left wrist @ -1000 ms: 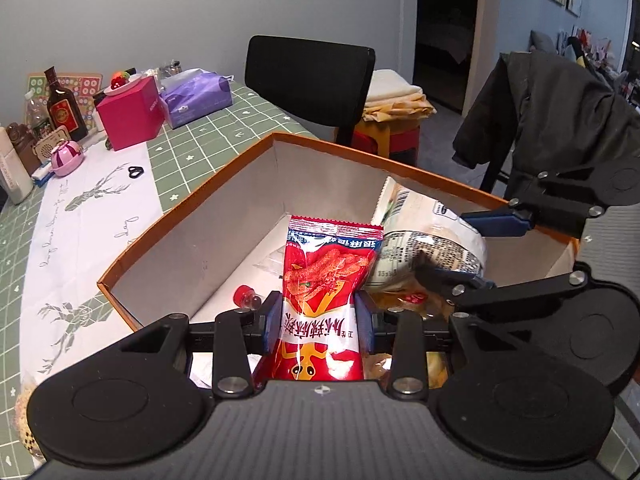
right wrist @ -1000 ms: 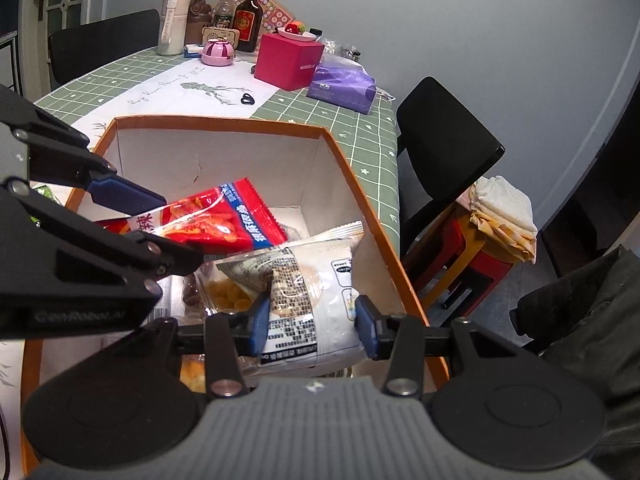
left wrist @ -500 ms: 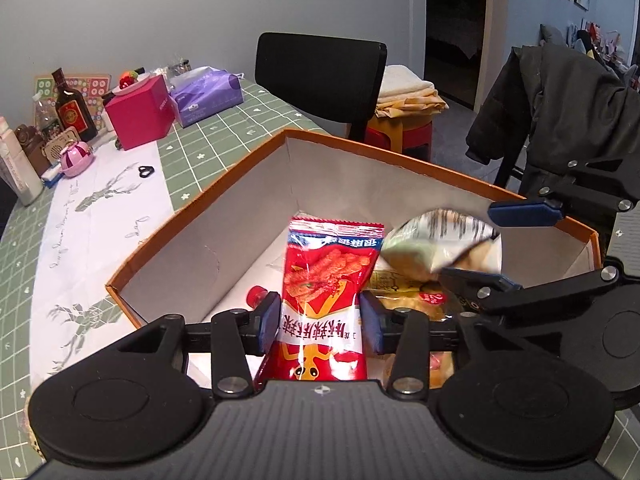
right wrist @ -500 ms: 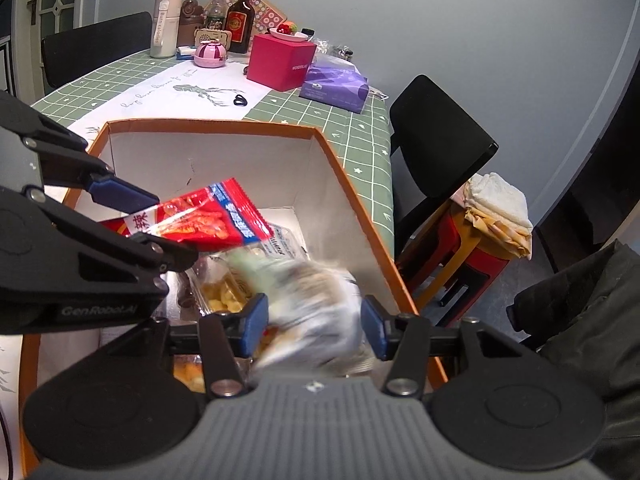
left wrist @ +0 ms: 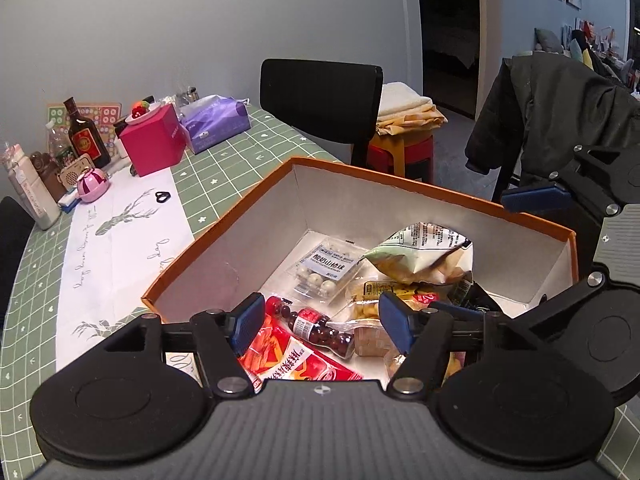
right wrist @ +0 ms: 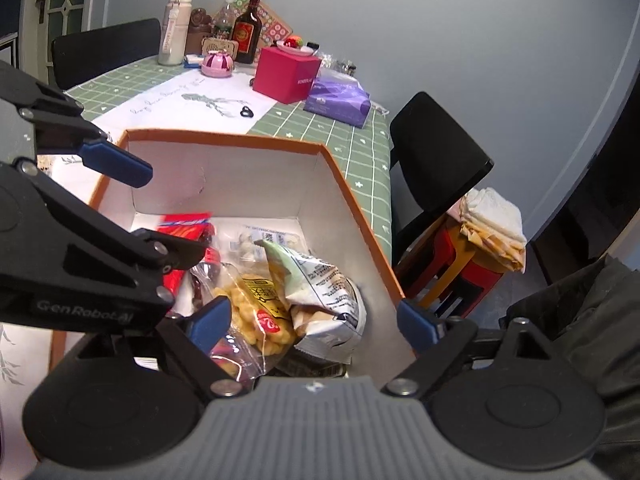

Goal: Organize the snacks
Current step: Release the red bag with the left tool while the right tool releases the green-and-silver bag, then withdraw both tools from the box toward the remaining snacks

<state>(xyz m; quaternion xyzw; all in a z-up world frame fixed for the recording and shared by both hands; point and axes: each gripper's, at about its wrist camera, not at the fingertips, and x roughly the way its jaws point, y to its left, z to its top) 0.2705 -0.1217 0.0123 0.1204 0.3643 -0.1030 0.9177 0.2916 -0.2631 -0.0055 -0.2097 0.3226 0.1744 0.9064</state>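
Left wrist view: the left gripper hangs over the near end of an orange-rimmed cardboard box on the green checked tabletop. Its jaws have just been opening and now stand wide. The red snack packet lies loose beneath them on the box floor, touching neither blue pad. Just beyond it lie a small bottle of dark red sweets and a clear pack of white balls. To the right, a crumpled pale green-and-white bag rests on a bag of yellow puffs.

In the right wrist view the right gripper sits over the box's near right corner. Its jaws have also just been opening and are spread wide, gripping nothing. The pale bag lies below them against the right wall, on top of the yellow puffs. The left gripper reaches in from the left.

At the far end of the tabletop stand a pink box, a purple tissue pack and a dark bottle.
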